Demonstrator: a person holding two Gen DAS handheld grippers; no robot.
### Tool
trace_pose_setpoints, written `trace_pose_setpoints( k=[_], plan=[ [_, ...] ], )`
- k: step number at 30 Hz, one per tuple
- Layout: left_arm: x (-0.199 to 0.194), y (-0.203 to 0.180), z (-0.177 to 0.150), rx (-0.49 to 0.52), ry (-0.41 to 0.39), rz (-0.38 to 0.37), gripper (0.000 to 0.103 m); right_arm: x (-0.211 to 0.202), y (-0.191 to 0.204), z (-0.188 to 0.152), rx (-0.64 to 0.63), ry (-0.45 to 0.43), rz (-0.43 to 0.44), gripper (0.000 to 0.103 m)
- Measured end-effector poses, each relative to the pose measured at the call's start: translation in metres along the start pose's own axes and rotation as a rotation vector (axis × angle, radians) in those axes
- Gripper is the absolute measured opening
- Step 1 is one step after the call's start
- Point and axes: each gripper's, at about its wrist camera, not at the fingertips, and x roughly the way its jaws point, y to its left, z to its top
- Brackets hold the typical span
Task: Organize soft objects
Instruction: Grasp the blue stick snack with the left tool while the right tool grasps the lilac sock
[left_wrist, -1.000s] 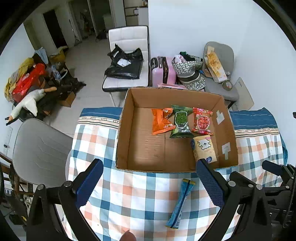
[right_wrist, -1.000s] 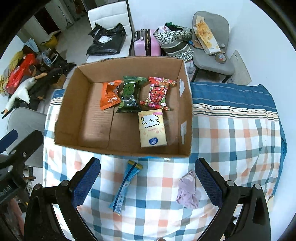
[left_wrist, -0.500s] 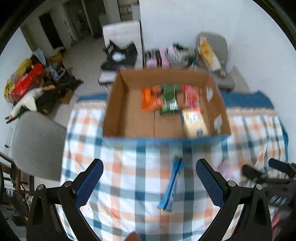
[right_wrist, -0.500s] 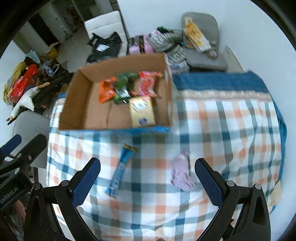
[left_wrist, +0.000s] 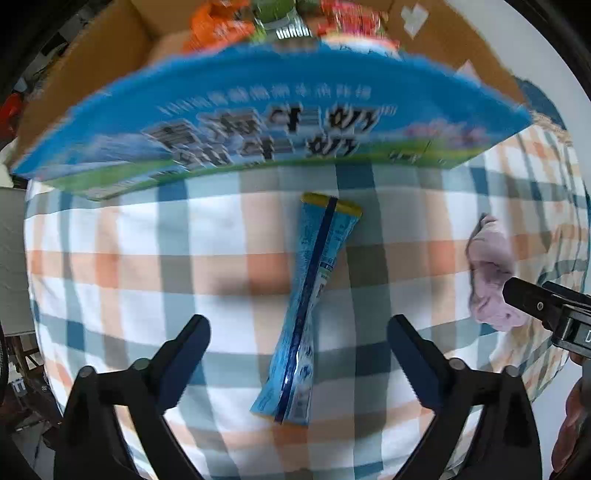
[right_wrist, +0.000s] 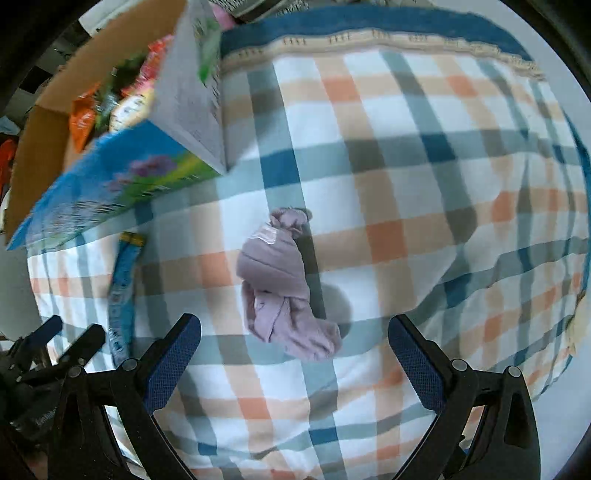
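Note:
A long blue snack packet lies on the checked cloth, its near end between the open fingers of my left gripper. A crumpled lilac sock lies just ahead of my open right gripper; the sock also shows in the left wrist view. The cardboard box with a blue printed side stands behind, holding several snack packets. The blue packet also shows in the right wrist view. Both grippers are empty.
The checked tablecloth covers the table, with a blue band along its far edge. The right gripper shows at the right of the left wrist view; the left gripper shows at the lower left of the right wrist view.
Both grippers have dropped from high above the table to close over the cloth. The left one now straddles the blue packet's near end; the right one hangs just before the sock.

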Motion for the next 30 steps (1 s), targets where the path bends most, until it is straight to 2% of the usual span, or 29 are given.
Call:
trace_pose_setpoints(
  k=[4, 6, 8, 12, 15, 18, 21, 26, 30],
  plan=[
    [0.023, -0.003, 0.004, 0.013, 0.056, 0.01, 0.075, 0.026, -0.003, 0.006, 0.004, 0.05, 0.008, 0.095],
    [0.031, -0.005, 0.002, 0.019, 0.079, 0.013, 0.058, 0.035, -0.003, 0.007, 0.003, 0.071, 0.004, 0.094],
    [0.036, -0.006, 0.0, 0.017, 0.093, 0.015, 0.049, 0.042, -0.004, 0.007, 0.001, 0.087, 0.006, 0.088],
    [0.039, -0.008, -0.007, 0.02, 0.088, 0.024, 0.033, 0.054, -0.002, 0.006, -0.01, 0.117, -0.001, 0.087],
    [0.038, -0.012, -0.011, 0.024, 0.087, 0.029, 0.023, 0.062, 0.0, 0.005, -0.016, 0.138, 0.001, 0.078],
    [0.032, -0.016, -0.007, 0.026, 0.085, 0.037, 0.019, 0.068, 0.002, 0.003, -0.02, 0.152, -0.005, 0.075],
    [0.028, -0.019, -0.005, 0.023, 0.077, 0.043, 0.017, 0.07, 0.006, 0.002, -0.027, 0.159, -0.013, 0.067],
    [0.011, -0.022, -0.008, 0.008, 0.072, 0.026, 0.015, 0.074, 0.011, -0.002, -0.037, 0.174, -0.022, 0.044],
    [-0.008, -0.028, -0.021, -0.005, 0.059, 0.001, 0.014, 0.075, 0.025, -0.012, -0.057, 0.167, -0.031, 0.035]
  ],
)
